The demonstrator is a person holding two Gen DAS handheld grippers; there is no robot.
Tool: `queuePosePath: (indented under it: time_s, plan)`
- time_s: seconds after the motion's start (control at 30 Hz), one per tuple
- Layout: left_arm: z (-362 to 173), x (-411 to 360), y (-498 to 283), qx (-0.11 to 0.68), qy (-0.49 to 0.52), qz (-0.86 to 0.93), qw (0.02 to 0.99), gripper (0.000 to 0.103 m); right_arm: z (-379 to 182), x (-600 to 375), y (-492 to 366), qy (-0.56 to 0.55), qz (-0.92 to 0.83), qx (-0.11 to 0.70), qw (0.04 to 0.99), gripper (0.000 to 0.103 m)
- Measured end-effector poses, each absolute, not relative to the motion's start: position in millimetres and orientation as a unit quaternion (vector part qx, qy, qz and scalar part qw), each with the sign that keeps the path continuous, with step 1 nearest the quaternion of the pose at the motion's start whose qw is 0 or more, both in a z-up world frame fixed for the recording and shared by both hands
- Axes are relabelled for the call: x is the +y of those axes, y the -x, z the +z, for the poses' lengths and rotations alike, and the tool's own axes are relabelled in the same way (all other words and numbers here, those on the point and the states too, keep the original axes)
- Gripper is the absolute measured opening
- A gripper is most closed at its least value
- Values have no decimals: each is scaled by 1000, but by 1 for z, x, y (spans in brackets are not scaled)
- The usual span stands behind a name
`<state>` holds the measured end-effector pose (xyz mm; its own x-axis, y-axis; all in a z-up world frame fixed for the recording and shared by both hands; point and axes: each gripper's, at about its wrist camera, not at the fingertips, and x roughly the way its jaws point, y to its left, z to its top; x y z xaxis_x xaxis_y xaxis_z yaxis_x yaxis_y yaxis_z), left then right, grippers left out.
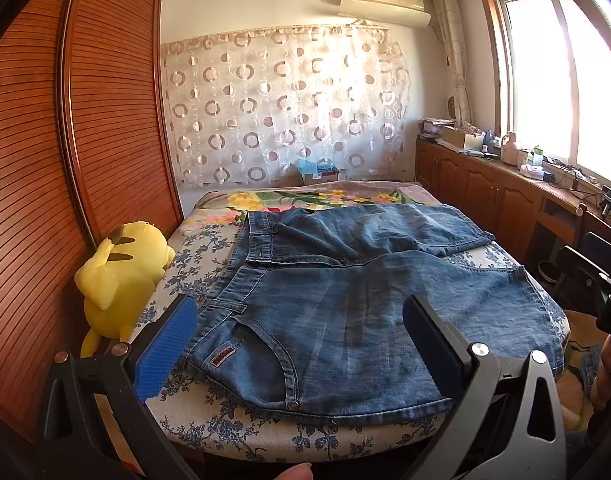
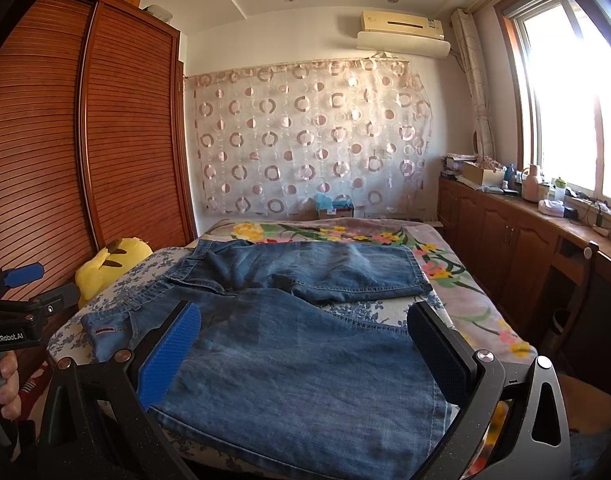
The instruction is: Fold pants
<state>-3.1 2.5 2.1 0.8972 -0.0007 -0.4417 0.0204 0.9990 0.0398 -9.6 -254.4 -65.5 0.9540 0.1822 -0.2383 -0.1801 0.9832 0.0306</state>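
Both fingers of the left hand-held gripper (image 1: 301, 336) and right hand-held gripper (image 2: 305, 344) stand spread, empty, just above the pants (image 1: 345, 320) lying flat on the bed (image 1: 209, 428). Risk: pinching one denim layer only, dragging the fold askew.

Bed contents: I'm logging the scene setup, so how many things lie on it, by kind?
Blue jeans: 1
Yellow plush toy: 1
Total: 2, both on the bed.
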Motion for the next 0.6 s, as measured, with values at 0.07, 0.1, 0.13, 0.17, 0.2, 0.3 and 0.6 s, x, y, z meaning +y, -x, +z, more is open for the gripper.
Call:
queuePosePath:
  time_s: [0.07, 0.1, 0.13, 0.17, 0.2, 0.3, 0.6]
  plan:
    - [2, 3, 3, 227, -22, -5, 974, 103, -66, -255, 10, -5, 92, 121, 988, 103]
    - [2, 2, 3, 227, -22, -5, 974, 103, -66, -255, 10, -5, 92, 121, 988, 103]
    - [2, 2, 3, 227, -22, -5, 974, 103, -66, -255, 11, -5, 92, 121, 988, 103]
    - [2, 2, 3, 227, -22, -5, 974, 103, -66, -255, 10, -5, 92, 121, 988, 103]
    - [2, 2, 3, 227, -23, -5, 974, 103, -66, -255, 10, -6, 92, 121, 988, 103]
    - [2, 2, 3, 227, -22, -5, 974, 103, -66, -255, 10, -6, 93, 122, 988, 103]
    - [3, 2, 3, 226, -23, -4, 974, 103, -66, -255, 11, -6, 93, 123, 988, 103]
